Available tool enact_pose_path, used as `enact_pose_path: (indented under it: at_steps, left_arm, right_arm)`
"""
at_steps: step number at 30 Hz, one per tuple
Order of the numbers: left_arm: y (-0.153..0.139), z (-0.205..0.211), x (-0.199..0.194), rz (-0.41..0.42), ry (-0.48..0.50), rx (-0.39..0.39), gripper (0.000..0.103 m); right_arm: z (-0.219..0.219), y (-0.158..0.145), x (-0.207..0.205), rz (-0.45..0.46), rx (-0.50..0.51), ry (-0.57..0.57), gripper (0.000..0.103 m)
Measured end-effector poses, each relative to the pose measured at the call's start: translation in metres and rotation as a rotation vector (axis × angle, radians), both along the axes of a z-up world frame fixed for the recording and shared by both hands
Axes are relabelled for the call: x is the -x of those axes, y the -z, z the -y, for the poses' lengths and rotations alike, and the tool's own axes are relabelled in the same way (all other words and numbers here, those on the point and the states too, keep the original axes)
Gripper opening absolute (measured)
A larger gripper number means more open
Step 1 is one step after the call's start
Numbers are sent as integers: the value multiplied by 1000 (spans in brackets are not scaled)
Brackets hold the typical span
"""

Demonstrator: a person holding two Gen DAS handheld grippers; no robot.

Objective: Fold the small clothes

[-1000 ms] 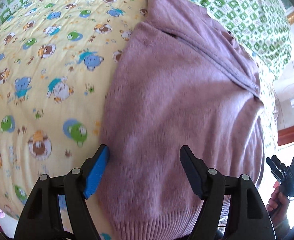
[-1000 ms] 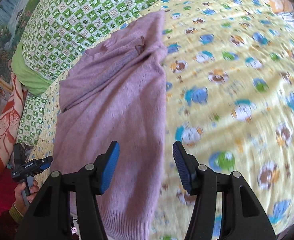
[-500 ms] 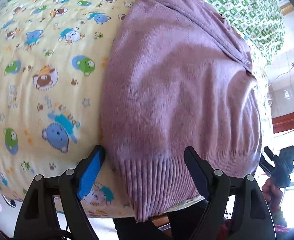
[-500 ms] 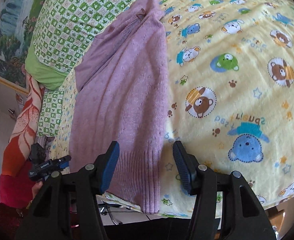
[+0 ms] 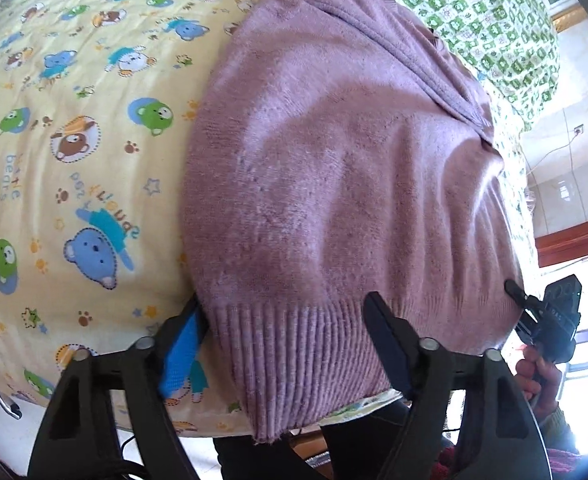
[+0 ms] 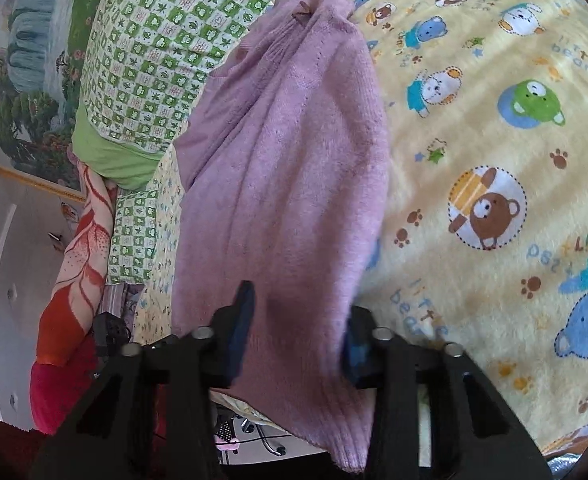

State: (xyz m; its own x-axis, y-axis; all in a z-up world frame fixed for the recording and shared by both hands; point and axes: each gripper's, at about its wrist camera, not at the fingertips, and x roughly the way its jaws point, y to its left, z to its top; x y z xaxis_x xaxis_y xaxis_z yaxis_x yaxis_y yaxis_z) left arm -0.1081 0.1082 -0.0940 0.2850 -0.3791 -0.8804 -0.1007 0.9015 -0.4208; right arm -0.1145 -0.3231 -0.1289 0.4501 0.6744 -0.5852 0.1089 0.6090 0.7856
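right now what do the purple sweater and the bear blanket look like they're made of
Purple sweater: soft knit, probably wool or acrylic; fuzzy surface, ribbed hem with visible stitch columns.
Bear blanket: plush, fleece-like fabric with a matte, printed nap; the fibre itself can't be told.

We are in a home bedroom. Ahead of our tools spreads a bed under a yellow blanket (image 6: 493, 128) printed with cartoon bears. Further forward lies a green-and-white checked pillow (image 6: 142, 60), and beyond it, to the left of the right tool, a framed landscape painting (image 6: 26, 80) hangs on a pale wall. An orange floral cloth (image 6: 82, 240) drapes at the bed's edge. To the right of the left tool we see a wall socket (image 5: 579, 130) with a cord.
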Motion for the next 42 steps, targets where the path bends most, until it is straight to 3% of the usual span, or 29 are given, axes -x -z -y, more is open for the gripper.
enact_pose_path:
  at_steps: [1, 2, 3, 5, 7, 10, 15, 18, 19, 22, 26, 30, 31, 32, 34, 35, 39, 42]
  left_arm:
    - [-1, -2, 1, 10, -1, -6, 47]
    - [-1, -4, 2, 13, -1, -6, 34]
    - [-1, -6, 2, 9, 2, 26, 11]
    - [-6, -12, 6, 31, 7, 93, 11]
    - [-15, -8, 9, 64, 51, 90, 11]
    - [-11, -5, 10, 47, 80, 73, 11]
    - [-1, -5, 6, 17, 83, 60, 12]
    - [1, -8, 3, -11, 84, 59, 25]
    - [3, -9, 1, -33, 75, 71, 34]
    - [4, -17, -2, -45, 46, 121, 46]
    - [9, -16, -5, -48, 26, 139, 48]
    - [7, -7, -7, -14, 43, 107, 42]
    - [5, -3, -7, -3, 58, 89, 18]
    - [5, 0, -8, -3, 81, 89, 12]
    - [-1, -1, -5, 17, 88, 104, 11]
    - [-6, -2, -3, 38, 87, 116, 11]
    - [-8, -6, 1, 51, 77, 152, 10]
    - [-11, -6, -4, 54, 72, 167, 10]
  right_arm:
    - [2, 2, 2, -17, 10, 2, 12]
    - [5, 3, 5, -23, 11, 7, 11]
    - [7, 1, 7, -16, 9, 11, 10]
    - [9, -10, 13, 18, 13, -2, 9]
    - [13, -28, 19, 80, -12, -16, 8]
    - [21, -45, 25, 133, -13, -22, 8]
    - [24, -29, 26, 58, 102, -48, 8]
    - [23, -15, 30, 8, 140, -46, 8]
    - [23, -11, 31, -7, 134, -35, 10]
    - [27, -5, 34, -30, 95, -7, 14]
    - [29, -5, 34, -33, 79, -20, 21]
    - [27, 0, 37, -43, 51, -1, 21]
    - [25, 1, 38, -43, 45, 0, 21]
    - [23, 1, 39, -40, 38, -6, 21]
    - [18, -1, 40, -26, 48, -29, 20]
    - [18, -3, 41, -20, 54, -30, 9]
    - [29, -13, 48, 28, 31, -22, 8]
    - [28, -9, 45, 15, 21, -25, 8]
